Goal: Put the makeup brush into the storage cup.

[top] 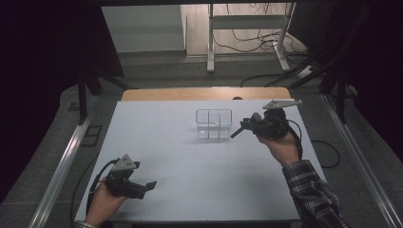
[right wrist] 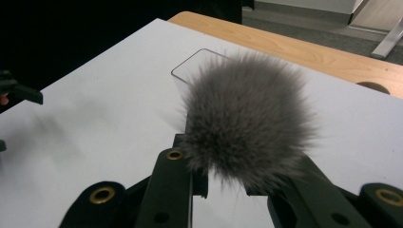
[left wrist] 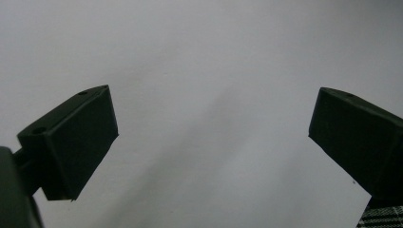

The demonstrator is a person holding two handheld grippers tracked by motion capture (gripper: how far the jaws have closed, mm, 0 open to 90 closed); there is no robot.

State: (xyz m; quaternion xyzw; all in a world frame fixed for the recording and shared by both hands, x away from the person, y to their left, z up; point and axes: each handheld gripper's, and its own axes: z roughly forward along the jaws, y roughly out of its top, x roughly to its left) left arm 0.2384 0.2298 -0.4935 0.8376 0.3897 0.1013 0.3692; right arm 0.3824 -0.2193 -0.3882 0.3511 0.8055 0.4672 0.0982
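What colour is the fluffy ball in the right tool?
Grey fluffy ball, clearest in the right gripper view.

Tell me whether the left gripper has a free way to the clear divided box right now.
Probably yes. The left gripper sits open at the near left of the white table, and bare surface lies between it and the clear divided box. The right gripper, shut on a grey fluffy ball, hovers at the box's right side.

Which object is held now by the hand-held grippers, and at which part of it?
The right hand-held gripper clamps a grey fluffy pom-pom at its lower edge. The left hand-held gripper stands open and holds nothing.
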